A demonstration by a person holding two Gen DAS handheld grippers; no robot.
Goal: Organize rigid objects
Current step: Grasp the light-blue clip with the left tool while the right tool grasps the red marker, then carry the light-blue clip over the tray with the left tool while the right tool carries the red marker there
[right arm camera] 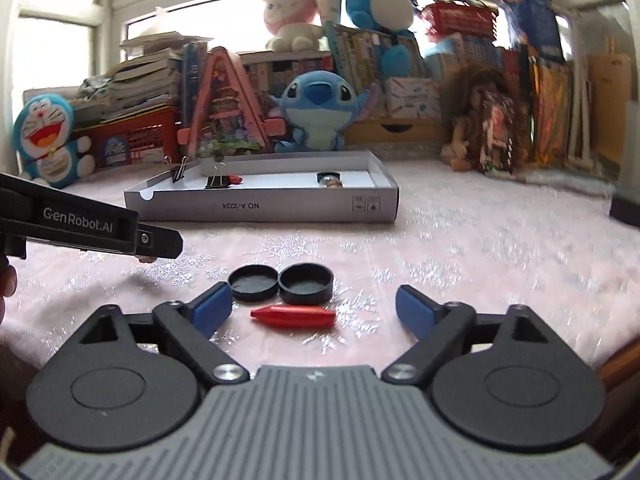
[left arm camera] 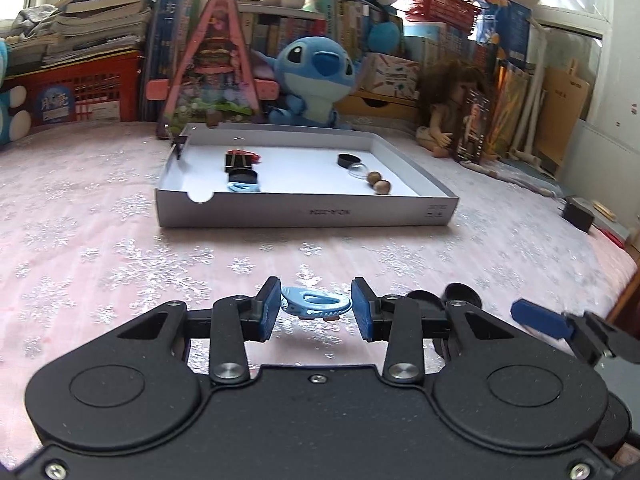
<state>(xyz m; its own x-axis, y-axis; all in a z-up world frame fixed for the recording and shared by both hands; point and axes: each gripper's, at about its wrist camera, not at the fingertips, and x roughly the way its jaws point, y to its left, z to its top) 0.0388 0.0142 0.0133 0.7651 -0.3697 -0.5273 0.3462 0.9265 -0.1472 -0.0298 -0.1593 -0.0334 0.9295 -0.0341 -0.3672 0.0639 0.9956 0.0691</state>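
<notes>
The left gripper (left arm camera: 316,307) clamps a light-blue clip (left arm camera: 316,305) above the pink cloth (left arm camera: 120,248), while the right gripper (right arm camera: 314,312) stands open around a red spindle (right arm camera: 293,317).

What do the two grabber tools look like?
The left gripper is black, with round discs, silver screws, blue ribbed pads and white GenRobot.AI lettering on its side. The right gripper looks alike, but has a grey ridged middle plate.

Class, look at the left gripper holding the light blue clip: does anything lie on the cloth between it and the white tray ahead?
Nothing visible does. Only bare pink cloth lies between the clip in the left gripper and the tray.
</notes>
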